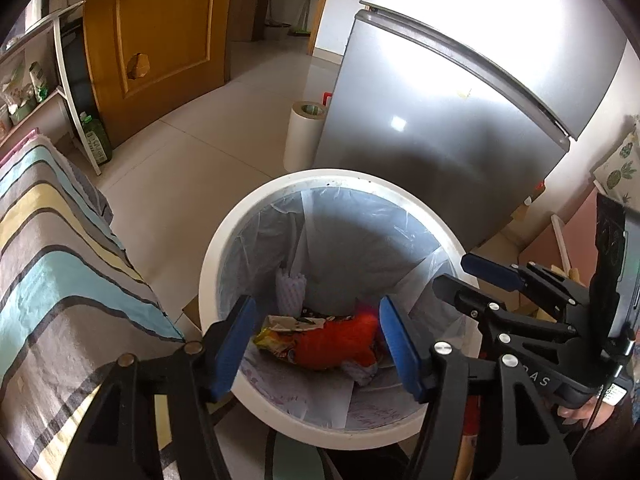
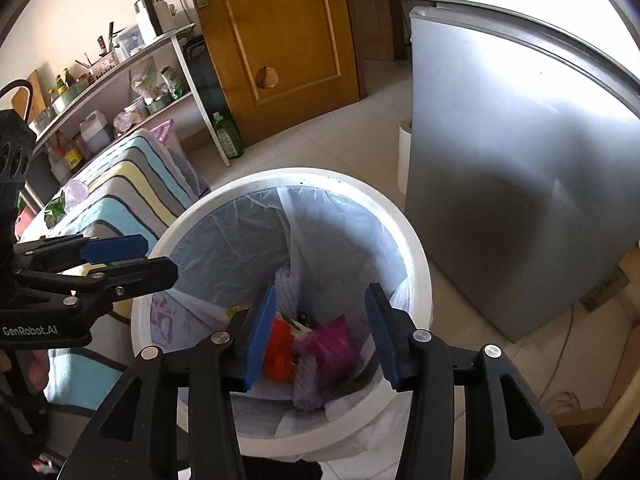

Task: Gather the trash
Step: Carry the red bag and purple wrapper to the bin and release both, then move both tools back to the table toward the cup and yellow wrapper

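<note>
Both the left gripper (image 1: 318,344) and the right gripper (image 2: 320,334) hang released over the white bin (image 1: 256,404), nothing between their blue pads, while the orange wrapper (image 1: 336,342) and pink wrapper (image 2: 330,346) lie below at the bin's bottom.

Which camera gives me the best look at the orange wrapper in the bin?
Left wrist view: the orange wrapper lies almost fully visible between the left gripper's open jaws. In the right wrist view, a blue finger pad hides part of it.

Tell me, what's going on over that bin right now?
Left gripper and right gripper open, empty. Orange wrapper inside white round lined bin. Nothing blocking.
</note>
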A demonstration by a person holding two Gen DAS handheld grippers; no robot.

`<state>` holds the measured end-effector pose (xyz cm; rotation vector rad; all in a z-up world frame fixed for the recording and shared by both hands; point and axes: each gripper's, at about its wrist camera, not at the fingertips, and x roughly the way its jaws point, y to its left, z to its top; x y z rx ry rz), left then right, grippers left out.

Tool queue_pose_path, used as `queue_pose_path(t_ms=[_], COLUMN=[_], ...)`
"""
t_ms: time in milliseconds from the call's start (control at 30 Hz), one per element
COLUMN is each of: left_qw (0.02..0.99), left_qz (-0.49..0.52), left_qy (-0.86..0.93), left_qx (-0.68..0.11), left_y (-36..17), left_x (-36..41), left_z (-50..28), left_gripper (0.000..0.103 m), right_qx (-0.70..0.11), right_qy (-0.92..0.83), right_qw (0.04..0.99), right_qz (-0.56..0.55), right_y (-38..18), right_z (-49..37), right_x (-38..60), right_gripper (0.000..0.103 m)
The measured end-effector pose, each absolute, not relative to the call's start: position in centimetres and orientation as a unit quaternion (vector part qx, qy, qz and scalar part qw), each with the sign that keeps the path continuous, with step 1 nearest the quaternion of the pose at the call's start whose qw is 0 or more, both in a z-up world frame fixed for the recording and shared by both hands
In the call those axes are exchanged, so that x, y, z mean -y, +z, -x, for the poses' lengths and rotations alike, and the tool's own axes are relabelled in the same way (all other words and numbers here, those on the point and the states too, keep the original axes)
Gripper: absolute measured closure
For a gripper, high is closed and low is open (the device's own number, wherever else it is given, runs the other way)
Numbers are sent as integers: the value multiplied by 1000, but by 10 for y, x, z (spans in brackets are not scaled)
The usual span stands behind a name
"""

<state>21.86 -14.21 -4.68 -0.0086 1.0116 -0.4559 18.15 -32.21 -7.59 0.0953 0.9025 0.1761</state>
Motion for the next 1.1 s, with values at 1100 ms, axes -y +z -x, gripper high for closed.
queue_pose_path(t_ms=[1100], left_qw=[911], left_qz=[69], left_qy=[-114], left_qx=[-389], left_y=[8], left_x=[-8], left_z=[-154], left_gripper=[36], right_qx=[-360], right_qy=[168], right_qw=[917], right_qz=[-31], right_y=[-12], right_z=[-151], right_x=[198], right_gripper=[56])
